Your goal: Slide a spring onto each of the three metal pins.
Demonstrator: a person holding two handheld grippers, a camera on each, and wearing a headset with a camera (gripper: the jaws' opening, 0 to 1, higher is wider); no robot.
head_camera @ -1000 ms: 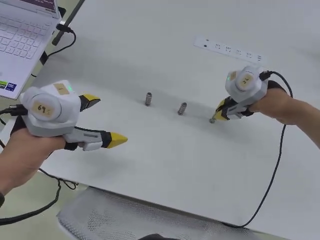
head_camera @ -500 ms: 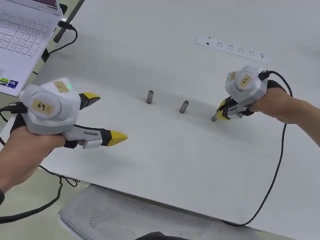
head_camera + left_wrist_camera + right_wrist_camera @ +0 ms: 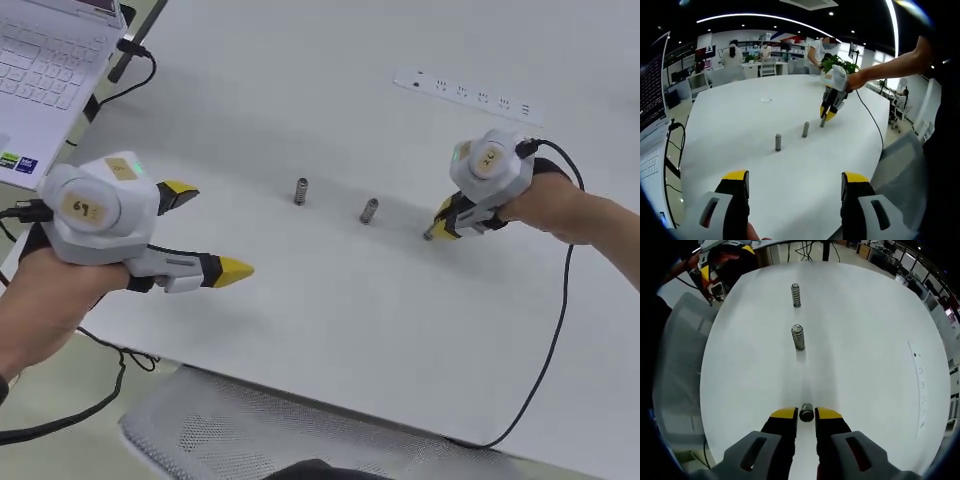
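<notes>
Your white table (image 3: 330, 330), your left gripper (image 3: 208, 229) over its near edge with jaws wide apart and holding nothing, your right gripper (image 3: 806, 416) low on the table with jaws narrow and pinching the third spring (image 3: 806, 412), the middle spring (image 3: 369, 210) and the last spring (image 3: 301, 190) standing in a row beside it.

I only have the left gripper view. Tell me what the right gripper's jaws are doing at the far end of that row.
Observer: In the right gripper view, the right gripper has its jaws closed against both sides of a small metal piece. It is seen end-on, so I cannot tell whether it has coils.
Operator: Now check the other two in the row for springs.
Observer: Both show coils in that view. The nearer spring and the farther spring each stand upright, apart from one another, in line ahead of the right gripper.
</notes>
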